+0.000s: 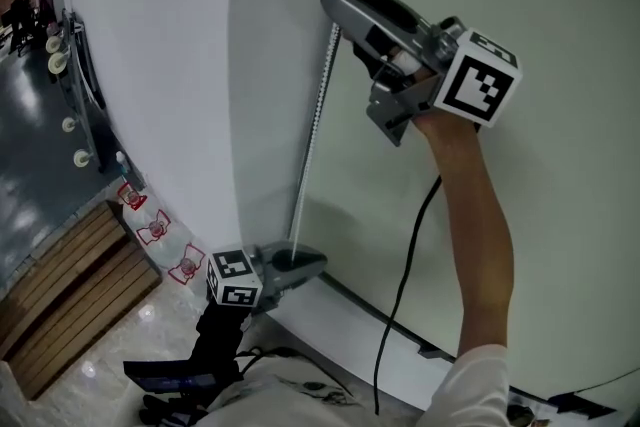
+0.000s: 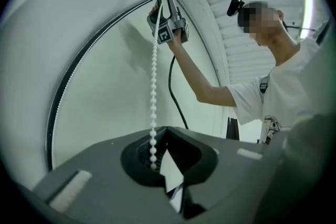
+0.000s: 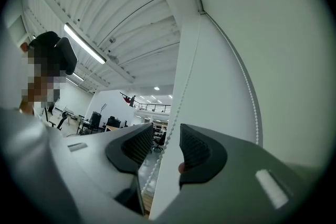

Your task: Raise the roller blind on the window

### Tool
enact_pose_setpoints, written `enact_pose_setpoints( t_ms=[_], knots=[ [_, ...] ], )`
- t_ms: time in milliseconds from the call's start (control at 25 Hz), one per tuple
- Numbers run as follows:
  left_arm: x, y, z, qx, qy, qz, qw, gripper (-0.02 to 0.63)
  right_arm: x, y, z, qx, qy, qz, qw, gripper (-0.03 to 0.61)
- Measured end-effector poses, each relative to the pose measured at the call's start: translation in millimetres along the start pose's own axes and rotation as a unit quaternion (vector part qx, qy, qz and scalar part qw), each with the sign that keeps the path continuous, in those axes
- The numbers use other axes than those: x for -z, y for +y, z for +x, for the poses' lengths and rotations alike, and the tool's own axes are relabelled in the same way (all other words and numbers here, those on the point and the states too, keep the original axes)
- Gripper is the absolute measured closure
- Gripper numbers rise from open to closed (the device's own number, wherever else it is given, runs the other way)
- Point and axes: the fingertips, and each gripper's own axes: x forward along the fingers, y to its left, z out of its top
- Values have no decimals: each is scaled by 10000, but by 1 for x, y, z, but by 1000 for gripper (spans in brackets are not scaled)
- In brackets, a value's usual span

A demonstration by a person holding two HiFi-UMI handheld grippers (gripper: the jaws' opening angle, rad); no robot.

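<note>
Left of the bead chain [image 1: 318,105]: white roller blind [image 1: 150,65], hanging low over the window [image 1: 40,175], with only some glass and a few red stickers [image 1: 157,228] showing below and beside it. Judging by that, most of the raising not yet done.

At the chain's bottom end: left gripper [image 1: 298,264], jaws pressed fully together on the beads. From the left gripper view, a straight run of beads dropping into the closed jaws and ending there. Held low like this most likely to keep the strand taut and straight, and to stop the blind slipping back while the other hand finds its place.

High on the chain, near its top: right gripper [image 1: 345,0], on an arm [image 1: 480,225] stretched well overhead. Jaws standing apart, with the strand passing between the ribbed pads [image 3: 194,147] and daylight on either side of it, so nothing pinched yet. Set there, presumably, to take a fresh hold as far up as reach allows and win a long pull downward. Worth squaring the pads on the beads before closing, since a thin strand could slide out sideways.

Right of the chain: plain pale wall [image 1: 560,215], and a black cable [image 1: 400,285] dangling from the raised gripper, well clear of the beads.
</note>
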Motion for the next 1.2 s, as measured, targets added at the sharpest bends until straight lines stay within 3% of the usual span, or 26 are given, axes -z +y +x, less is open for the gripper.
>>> enact_pose_setpoints(
  t_ms=[80, 240, 480, 760, 960, 1080, 1200],
  knots=[
    [3, 1, 1, 1, 3, 1, 10000, 615, -1, 0, 0, -2, -9, 3, 10000, 440],
    [3, -1, -2, 15, 4, -7, 10000, 615, -7, 5, 3, 28, -15, 15, 10000, 557],
    [3, 12, -2, -9, 3, -84, 10000, 615, 1, -3, 3, -212, 177, 480, 9985, 563],
    [0, 4, 3, 43, -20, -200, 9998, 615, -9, 7, 5, -411, 533, 594, 9960, 565],
    [-16, -4, 8, 66, -36, -210, 9998, 615, -17, 6, -2, -292, 568, 645, 9959, 565],
    [-12, -4, 8, 82, -23, -194, 9998, 615, 10, 14, -5, -258, 796, 614, 9946, 565],
    [16, -3, 1, 98, 37, -152, 9998, 615, 57, 33, -16, -251, 841, 678, 9938, 565]
  ],
)
